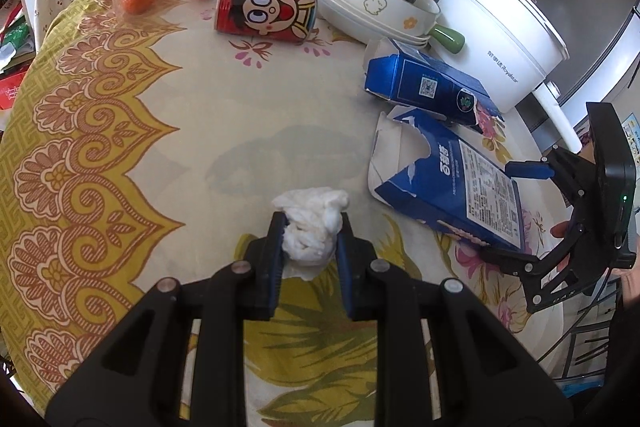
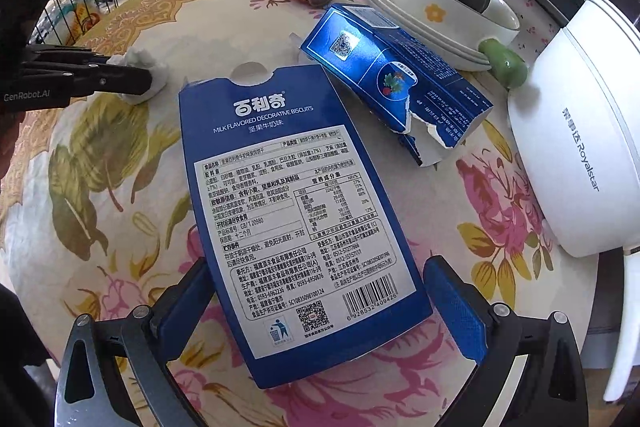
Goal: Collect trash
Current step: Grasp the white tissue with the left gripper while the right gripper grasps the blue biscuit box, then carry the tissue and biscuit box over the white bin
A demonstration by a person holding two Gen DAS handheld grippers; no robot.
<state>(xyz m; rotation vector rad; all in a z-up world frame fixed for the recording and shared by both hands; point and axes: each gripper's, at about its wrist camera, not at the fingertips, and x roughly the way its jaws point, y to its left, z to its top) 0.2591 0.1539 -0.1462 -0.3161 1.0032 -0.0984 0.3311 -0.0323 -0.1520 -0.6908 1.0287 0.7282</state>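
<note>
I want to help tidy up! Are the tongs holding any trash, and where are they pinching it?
The left tongs pinch the crumpled tissue by its two sides. The right tongs hold nothing: they stand open around the blue biscuit box.

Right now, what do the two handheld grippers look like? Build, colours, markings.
Both match: the left gripper and right gripper have black linkage arms joined by round silver pivot pins, ending in flat fingers faced with textured blue pads. The left one carries white "GenRobot.AI" lettering on its side. The right one's black body shows a small green light. No sleeves are visible.
</note>
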